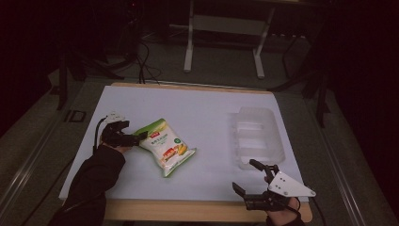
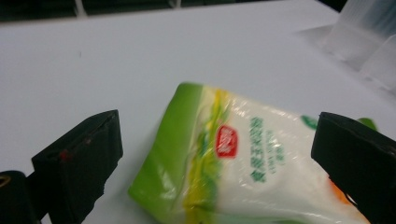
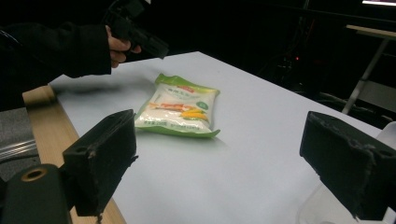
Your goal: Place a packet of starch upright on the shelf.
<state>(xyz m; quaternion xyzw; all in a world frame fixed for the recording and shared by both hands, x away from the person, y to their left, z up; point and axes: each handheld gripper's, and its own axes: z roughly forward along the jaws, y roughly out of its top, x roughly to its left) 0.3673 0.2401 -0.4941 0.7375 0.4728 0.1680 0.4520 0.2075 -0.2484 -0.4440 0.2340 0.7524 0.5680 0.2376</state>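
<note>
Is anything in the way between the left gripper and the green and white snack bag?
No. The left gripper is open at the top edge of the green and white plastic snack bag, whose top sits between its black fingers; nothing visible lies between them.

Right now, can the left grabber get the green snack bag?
Probably yes. The left gripper hovers right at the snack bag with its jaws open, and in the left gripper view the bag's green edge lies between them with nothing in the way on the white table.

green-white snack bag, flat on table
</note>
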